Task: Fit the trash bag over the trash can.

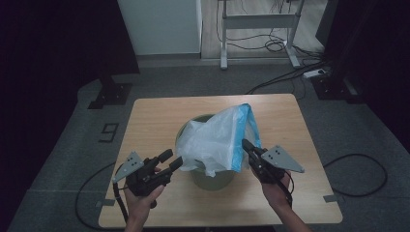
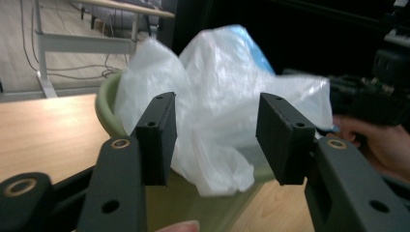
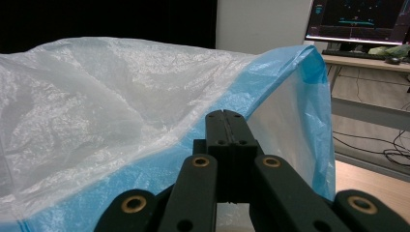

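Right claw [image 1: 247, 146] pressed together on the blue hem of the bin bag [image 1: 217, 140]; left claw [image 1: 170, 161] spread wide, just short of the bag's near side.

Best done, by judgement: close the left claw on the loose hem opposite, draw both hands apart, fold the edge down over the rim evenly.

Green bin [image 1: 212, 178] mid-bench [image 1: 154, 116], bag bunched up out of its mouth, not yet seated. Contents beneath hidden.

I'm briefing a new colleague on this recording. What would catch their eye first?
A crumpled white plastic bag with a blue edge billows out of a green bin at mid-table. The right tool is shut on its blue edge; the left tool hangs open beside it.
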Demonstrator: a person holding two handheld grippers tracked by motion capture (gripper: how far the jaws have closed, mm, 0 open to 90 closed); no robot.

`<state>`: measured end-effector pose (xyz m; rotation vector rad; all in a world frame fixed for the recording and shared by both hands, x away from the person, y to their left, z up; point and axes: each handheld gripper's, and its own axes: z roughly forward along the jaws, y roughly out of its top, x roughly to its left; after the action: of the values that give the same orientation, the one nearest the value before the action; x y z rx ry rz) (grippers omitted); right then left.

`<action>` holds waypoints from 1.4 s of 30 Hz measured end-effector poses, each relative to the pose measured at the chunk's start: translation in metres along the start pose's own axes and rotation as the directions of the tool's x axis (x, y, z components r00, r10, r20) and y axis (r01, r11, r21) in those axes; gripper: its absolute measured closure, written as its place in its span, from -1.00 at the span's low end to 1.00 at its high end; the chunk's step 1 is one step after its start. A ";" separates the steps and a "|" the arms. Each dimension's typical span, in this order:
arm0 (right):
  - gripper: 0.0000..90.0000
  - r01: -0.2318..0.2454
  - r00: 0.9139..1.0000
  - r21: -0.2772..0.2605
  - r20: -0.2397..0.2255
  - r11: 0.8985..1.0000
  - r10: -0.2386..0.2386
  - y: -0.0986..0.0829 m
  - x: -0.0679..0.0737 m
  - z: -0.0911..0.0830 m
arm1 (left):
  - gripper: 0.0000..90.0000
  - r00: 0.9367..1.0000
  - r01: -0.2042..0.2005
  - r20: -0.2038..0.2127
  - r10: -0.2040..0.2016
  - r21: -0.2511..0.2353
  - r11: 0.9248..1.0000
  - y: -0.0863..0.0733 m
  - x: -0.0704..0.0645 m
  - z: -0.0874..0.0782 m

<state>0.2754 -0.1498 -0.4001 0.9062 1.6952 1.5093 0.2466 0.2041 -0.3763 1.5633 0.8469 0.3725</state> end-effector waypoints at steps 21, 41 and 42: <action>0.98 0.043 0.999 -0.009 -0.009 0.999 -0.043 0.004 0.003 0.000 | 0.04 0.995 -0.084 -0.039 0.092 0.177 0.981 0.057 -0.005 0.074; 0.98 0.021 0.998 -0.017 -0.067 1.000 -0.022 -0.006 0.012 -0.019 | 1.00 0.998 -0.048 0.041 0.048 -0.005 0.999 0.037 -0.005 0.043; 0.98 0.017 0.997 -0.016 -0.073 1.000 -0.018 -0.007 0.013 -0.020 | 1.00 0.998 -0.040 0.050 0.041 -0.010 0.999 0.036 -0.004 0.041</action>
<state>0.2513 -0.1501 -0.4061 0.8353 1.7369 1.5589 0.2826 0.1728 -0.3492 1.5767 0.7747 0.3648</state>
